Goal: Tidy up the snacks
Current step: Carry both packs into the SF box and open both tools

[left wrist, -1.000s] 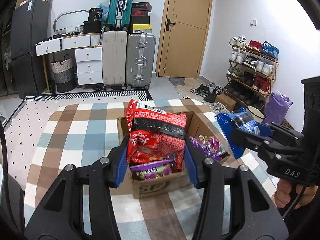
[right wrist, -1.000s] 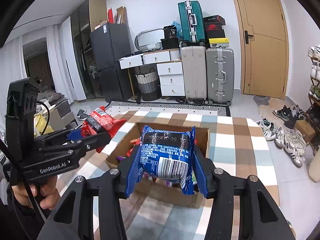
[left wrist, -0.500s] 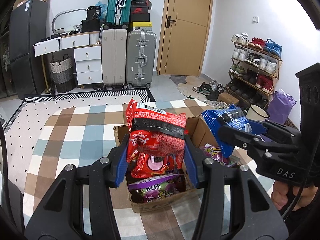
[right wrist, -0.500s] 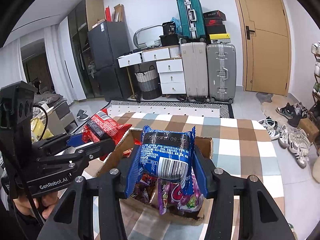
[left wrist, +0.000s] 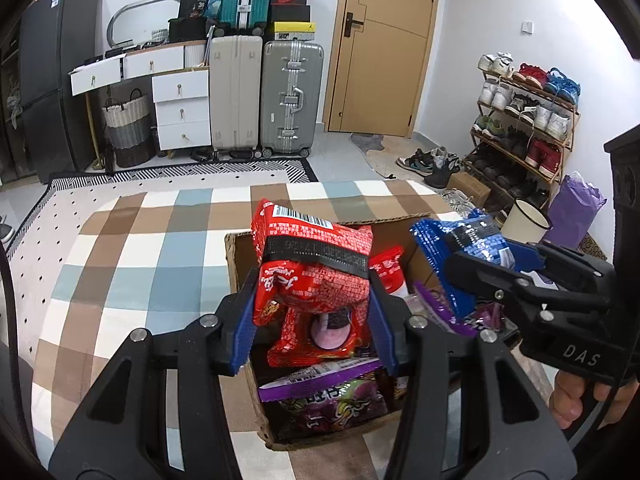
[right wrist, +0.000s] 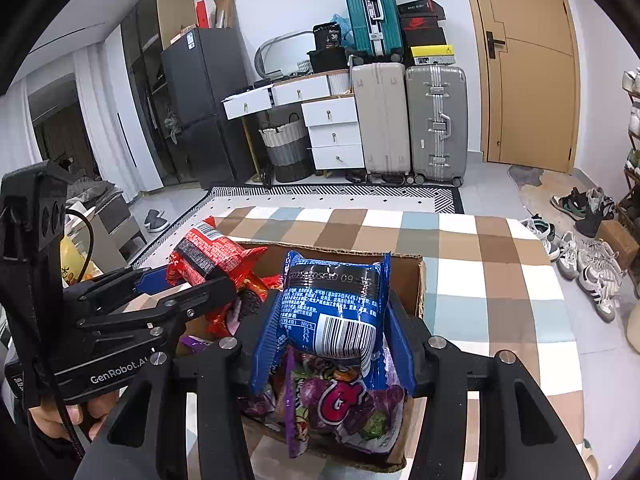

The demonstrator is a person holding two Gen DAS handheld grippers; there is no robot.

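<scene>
My left gripper (left wrist: 312,320) is shut on a red snack packet (left wrist: 316,268) and holds it over the open cardboard box (left wrist: 240,248). It also shows in the right wrist view (right wrist: 208,256). My right gripper (right wrist: 332,340) is shut on a blue snack packet (right wrist: 334,308), held over the right side of the same box (right wrist: 418,280); this packet shows in the left wrist view (left wrist: 460,248) too. Inside the box lie purple snack bags (right wrist: 340,404) and another red packet (left wrist: 320,340).
The box sits on a table with a checked cloth (left wrist: 160,248). Beyond it stand suitcases (left wrist: 264,96), white drawers (left wrist: 180,112), a basket (left wrist: 128,128) and a door (left wrist: 384,48). A shoe rack (left wrist: 524,120) and a purple bag (left wrist: 576,208) are at the right.
Both grippers have moved forward and down over the box with their packets still held. The box contents now show closer beneath them.
</scene>
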